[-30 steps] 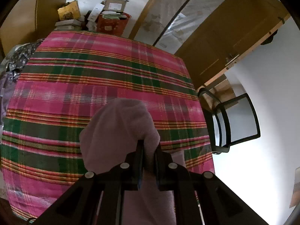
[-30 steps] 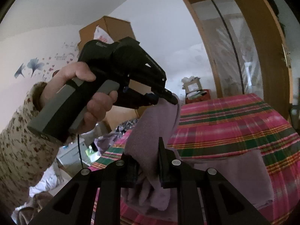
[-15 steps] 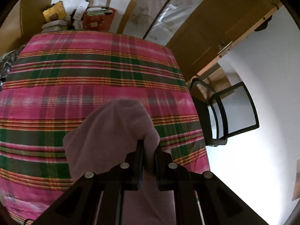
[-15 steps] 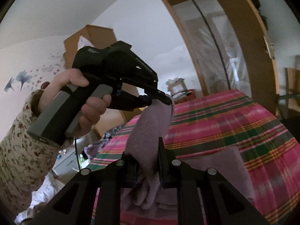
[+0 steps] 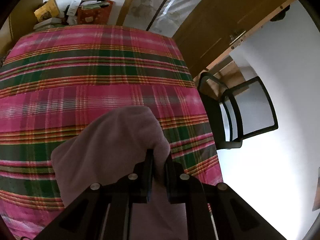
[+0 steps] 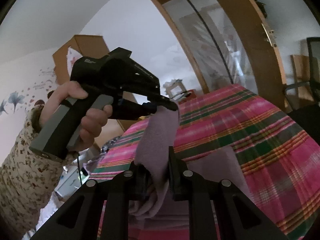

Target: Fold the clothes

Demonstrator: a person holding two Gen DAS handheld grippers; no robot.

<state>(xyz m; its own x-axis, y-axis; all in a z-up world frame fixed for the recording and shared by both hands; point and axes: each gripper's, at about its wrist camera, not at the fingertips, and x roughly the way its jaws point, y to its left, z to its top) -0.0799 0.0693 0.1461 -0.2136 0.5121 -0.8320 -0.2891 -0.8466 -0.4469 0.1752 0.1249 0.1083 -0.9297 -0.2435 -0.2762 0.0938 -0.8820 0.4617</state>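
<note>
**Both grippers clamp the mauve garment above the plaid tabletop**

Left wrist view: the left gripper (image 5: 159,160) points forward and down over the plaid tabletop (image 5: 100,76). Its fingers (image 5: 149,166) are closed on a fold of the mauve garment (image 5: 112,144), which bulges up ahead of them and drapes down to the near left. A black chair (image 5: 240,120) stands just beside the tabletop's right edge, and a red box (image 5: 94,15) with clutter sits beyond the far edge.

Right wrist view: the right gripper (image 6: 159,166) is tilted upward, fingers (image 6: 173,166) closed on the garment (image 6: 158,136), which rises as a taut strip to the left gripper (image 6: 172,106) held higher, at the left. A hand (image 6: 80,110) wraps that gripper's grey handle, wrist bent, with a floral sleeve (image 6: 22,176) running down to the near left. The rest of the cloth lies on the tabletop (image 6: 260,130) at the near edge. A wooden door frame (image 6: 250,30) stands at the far right.
</note>
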